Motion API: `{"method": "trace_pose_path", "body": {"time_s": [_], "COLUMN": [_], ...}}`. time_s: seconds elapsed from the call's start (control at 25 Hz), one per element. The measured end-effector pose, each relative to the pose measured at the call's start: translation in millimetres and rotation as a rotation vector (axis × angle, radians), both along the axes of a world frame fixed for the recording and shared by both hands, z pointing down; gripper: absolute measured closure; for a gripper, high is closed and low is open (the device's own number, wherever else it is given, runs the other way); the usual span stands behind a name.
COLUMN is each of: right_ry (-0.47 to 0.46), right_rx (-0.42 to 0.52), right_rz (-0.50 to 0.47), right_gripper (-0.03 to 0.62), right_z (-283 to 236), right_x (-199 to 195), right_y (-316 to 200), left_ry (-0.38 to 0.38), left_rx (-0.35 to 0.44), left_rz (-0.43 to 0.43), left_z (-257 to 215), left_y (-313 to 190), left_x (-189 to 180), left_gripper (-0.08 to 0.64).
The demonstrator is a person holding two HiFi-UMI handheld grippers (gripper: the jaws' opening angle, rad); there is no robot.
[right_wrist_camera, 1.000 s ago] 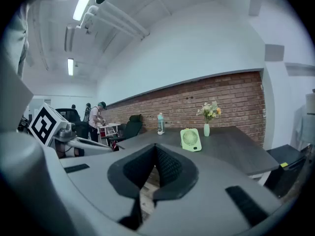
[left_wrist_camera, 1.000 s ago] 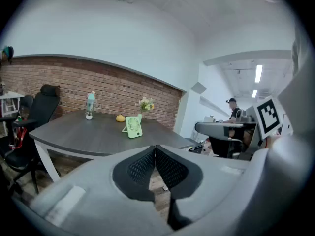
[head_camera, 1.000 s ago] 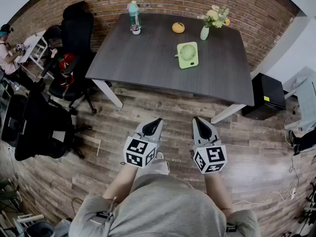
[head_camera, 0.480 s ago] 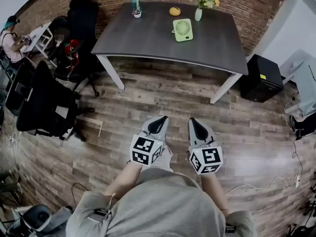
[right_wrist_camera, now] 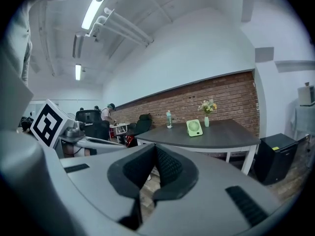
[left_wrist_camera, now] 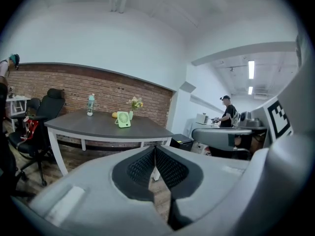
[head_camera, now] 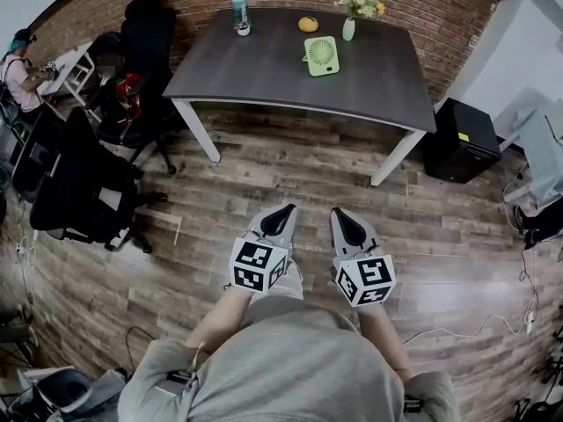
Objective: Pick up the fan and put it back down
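Here we stand well back from the surface (head_camera: pixel 264 69), so nothing on it is within reach yet. At the far left, office chairs (head_camera: pixel 84 187) crowd the wooden floor. On the surface a bottle (head_camera: pixel 238 7) stands at the far edge, then an orange fruit (head_camera: pixel 308 25). Next comes the green fan (head_camera: pixel 322 55), standing on its base with its grille toward us, near a vase of flowers (head_camera: pixel 349 29). A black cabinet (head_camera: pixel 457 152) sits on the floor past the right corner.

The left hand-held gripper (head_camera: pixel 280 216) is clenched, its ribbed pads meeting with nothing between them. The right hand-held gripper (head_camera: pixel 345 221) is clenched and empty too. We carry them side by side, low before the body and aimed at the surface, which we judge suits an approach. The fan is untouched, and the jaws would need to part before we could take it.
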State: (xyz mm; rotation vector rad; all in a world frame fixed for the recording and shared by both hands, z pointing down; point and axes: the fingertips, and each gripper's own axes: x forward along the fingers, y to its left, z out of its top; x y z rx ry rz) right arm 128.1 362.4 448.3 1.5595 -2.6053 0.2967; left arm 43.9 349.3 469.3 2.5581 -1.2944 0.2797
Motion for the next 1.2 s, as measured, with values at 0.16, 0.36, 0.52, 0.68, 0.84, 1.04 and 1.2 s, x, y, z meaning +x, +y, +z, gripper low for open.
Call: {"method": "trace_pose_path", "body": {"time_s": [0.16, 0.36, 0.52, 0.68, 0.84, 1.04, 1.2], "right_ry": [0.008, 0.000, -0.004, -0.003, 0.007, 0.015, 0.022], "right_rx": [-0.009, -0.026, -0.042, -0.064, -0.075, -0.071, -0.063], "right_rz": [0.006, 0.008, 0.007, 0.017, 0.022, 0.039, 0.053], "right_gripper": [0.589, 0.584, 0.546, 0.514, 0.486, 0.443, 0.419], "right_z": [3, 8, 13, 17, 15, 5, -3], "right_x": [-1, -3, -1, 1, -5, -12, -19], "right_y": [-13, -36, -59, -89, -123, -164, -197], "left_ry": [0.014, 0.011, 0.009, 0.002, 0.004, 0.007, 0.009], "left_rx": [-0.005, -0.011, -0.031, -0.041, -0.046, -0.044, -0.033], "left_rz": [-0.014, -0.018, -0.006, 0.013, 0.032, 0.061, 0.094], "left_z": [-3, -2, 5, 7, 3, -5, -13], "left_y": [-13, -36, -57, -86, -119, -160, -192], "left_x": [-7, -15, -13, -13, -19, -23, -26], "left_gripper": [0.538, 0.537, 0.537, 0.514, 0.480, 0.445, 0.413]}}
